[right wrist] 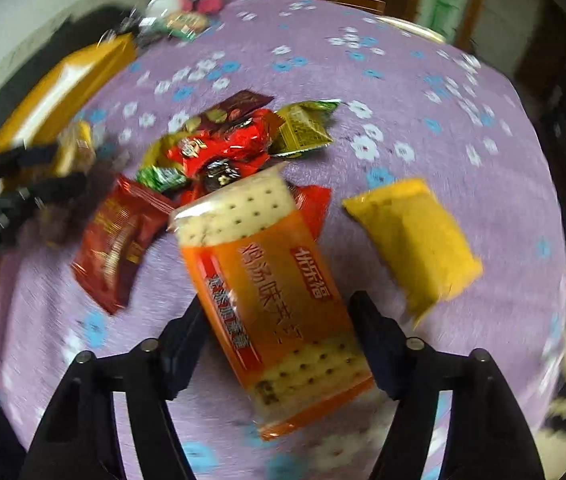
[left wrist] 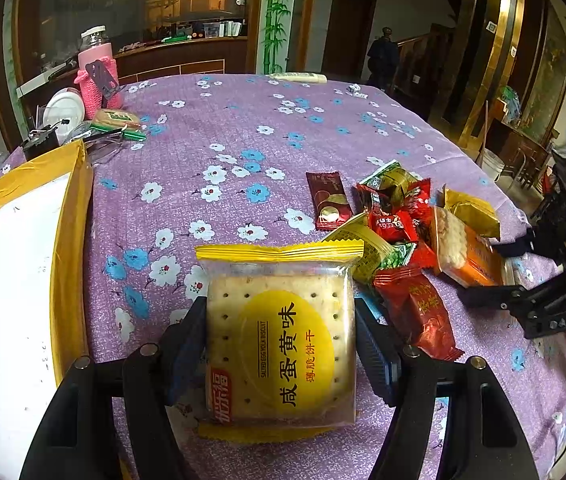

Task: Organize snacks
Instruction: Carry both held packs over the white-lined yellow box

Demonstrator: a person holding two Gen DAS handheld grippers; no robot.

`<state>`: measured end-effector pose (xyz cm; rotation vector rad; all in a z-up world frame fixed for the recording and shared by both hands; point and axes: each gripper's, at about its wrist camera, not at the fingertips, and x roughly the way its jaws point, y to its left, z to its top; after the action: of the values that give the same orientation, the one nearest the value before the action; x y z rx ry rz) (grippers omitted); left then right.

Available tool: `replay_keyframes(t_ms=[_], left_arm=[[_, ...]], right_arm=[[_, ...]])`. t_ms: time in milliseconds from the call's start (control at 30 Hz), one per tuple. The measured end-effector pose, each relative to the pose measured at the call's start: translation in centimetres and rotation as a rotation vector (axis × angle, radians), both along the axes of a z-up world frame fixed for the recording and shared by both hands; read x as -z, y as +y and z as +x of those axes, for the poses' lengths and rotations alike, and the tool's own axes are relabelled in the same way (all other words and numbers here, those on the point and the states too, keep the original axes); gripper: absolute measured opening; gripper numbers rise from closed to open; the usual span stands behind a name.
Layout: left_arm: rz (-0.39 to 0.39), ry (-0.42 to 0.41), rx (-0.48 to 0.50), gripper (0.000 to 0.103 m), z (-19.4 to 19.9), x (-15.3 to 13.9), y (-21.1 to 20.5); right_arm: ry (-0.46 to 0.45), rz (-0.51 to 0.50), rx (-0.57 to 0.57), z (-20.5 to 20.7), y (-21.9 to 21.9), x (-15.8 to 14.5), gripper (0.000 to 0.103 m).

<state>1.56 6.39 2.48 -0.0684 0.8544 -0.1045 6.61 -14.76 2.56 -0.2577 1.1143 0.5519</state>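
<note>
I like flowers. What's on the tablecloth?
Purple tablecloth with white and blue flowers, clearest in the left wrist view.

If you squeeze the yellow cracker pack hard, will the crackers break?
Probably. The yellow cracker pack shows thin crackers through clear wrap, so they look brittle. The glossy film may slip between the left hand-held gripper pads. It seems stiff and flat, so it likely won't flop.

Soft dim indoor light, fisheye-bent edges, sharp left view, heavy motion blur in right view.

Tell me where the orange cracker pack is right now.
The orange cracker pack sits between the fingers of the right claw, low and centre in the right wrist view, at the near edge of the snack pile, with a yellow pouch to its right.
</note>
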Motion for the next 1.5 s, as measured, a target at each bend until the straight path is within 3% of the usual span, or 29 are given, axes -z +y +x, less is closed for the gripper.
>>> replay_keyframes(t_ms=[100,200,333,367,400,433,500,600,800,1133,1267,1500], left_arm=[[0.0,0.001,-0.001,0.073,0.0,0.0,0.0],[0.003,0.005,-0.001,0.073,0.0,0.1,-0.1],[0.007,0.01,0.0,0.073,0.0,0.1,-0.2],[0.007,0.011,0.0,0.073,0.0,0.1,-0.2],[0.007,0.011,0.0,0.073,0.0,0.1,-0.2],[0.007,0.01,-0.002,0.073,0.0,0.1,-0.2],[0.005,0.006,-0.006,0.073,0.0,0.1,0.0],[-0.009,-0.002,-0.016,0.073,0.0,0.0,0.3],[-0.029,-0.028,-0.028,0.073,-0.2,-0.5,0.7],[-0.026,-0.099,-0.073,0.073,-1.2,-2.1,1.4],[-0.048,-0.127,-0.098,0.073,-2.5,-3.4,2.7],[-0.056,-0.156,-0.185,0.073,-5.3,-5.3,6.8]], right_arm=[[-0.01,0.064,0.215,-1.3,0.4,0.0,0.064],[-0.037,0.079,0.329,-2.0,1.9,0.1,0.065],[-0.119,-0.001,0.285,-2.8,4.0,0.6,0.073],[-0.14,0.005,0.28,-3.1,3.9,0.6,0.073],[-0.166,-0.003,0.28,-3.4,3.7,0.7,0.061],[-0.177,-0.005,0.276,-3.6,3.7,0.7,0.06],[-0.19,0.041,0.284,-3.9,3.3,0.8,0.058],[-0.216,0.208,0.303,-4.3,1.6,-0.2,0.056],[-0.375,0.322,0.274,-5.7,1.2,-3.0,0.055],[-0.338,0.33,0.246,-5.4,1.9,-2.9,0.055],[-0.274,0.358,0.262,-5.3,2.0,-2.6,0.055],[-0.228,0.395,0.168,-7.1,6.6,-4.3,0.055]])
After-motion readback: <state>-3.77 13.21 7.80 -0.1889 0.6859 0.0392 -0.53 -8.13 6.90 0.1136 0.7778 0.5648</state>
